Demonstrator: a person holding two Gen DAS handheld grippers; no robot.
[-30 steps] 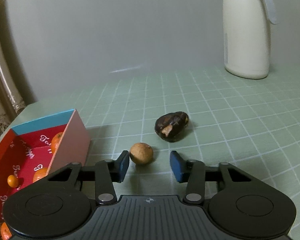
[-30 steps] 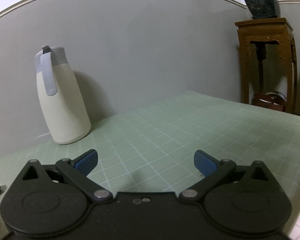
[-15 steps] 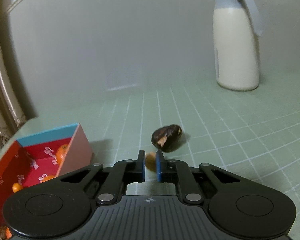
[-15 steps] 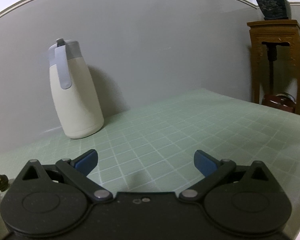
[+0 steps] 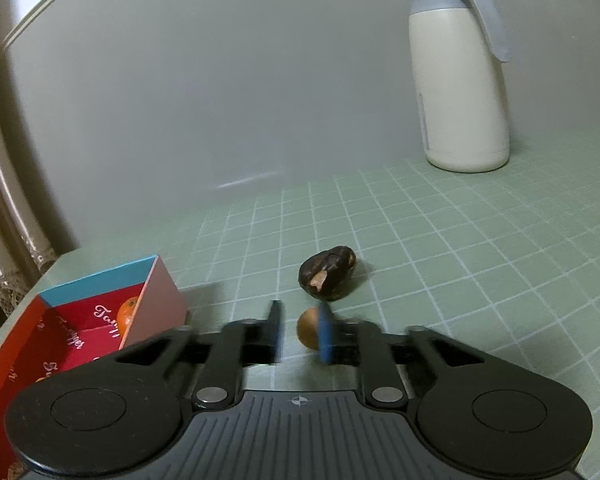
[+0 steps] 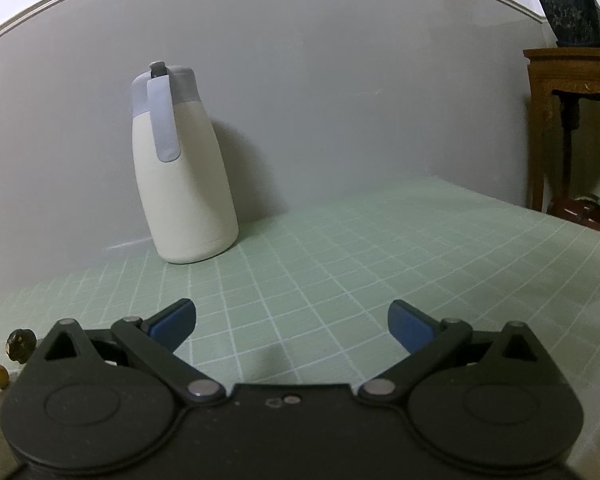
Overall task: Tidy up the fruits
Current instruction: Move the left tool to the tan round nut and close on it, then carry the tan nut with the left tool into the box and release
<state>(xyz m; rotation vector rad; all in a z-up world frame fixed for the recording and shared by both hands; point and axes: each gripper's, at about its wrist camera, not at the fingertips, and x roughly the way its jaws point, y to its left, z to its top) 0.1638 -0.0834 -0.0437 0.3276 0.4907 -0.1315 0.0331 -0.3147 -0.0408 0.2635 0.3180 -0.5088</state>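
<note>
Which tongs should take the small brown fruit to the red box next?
Left. The left tongs, jaws opening, already straddle the brown fruit, with the red box beside them. The right tongs stand open over bare table, away from it.

The left gripper [image 5: 300,330] was matte black, with ribbed housing, two round discs, silver pivot screws, a small white crosshair mark and blue finger pads. The right gripper [image 6: 292,322] matched it: black linkages, silver screws, blue pads [image 6: 410,326].
</note>
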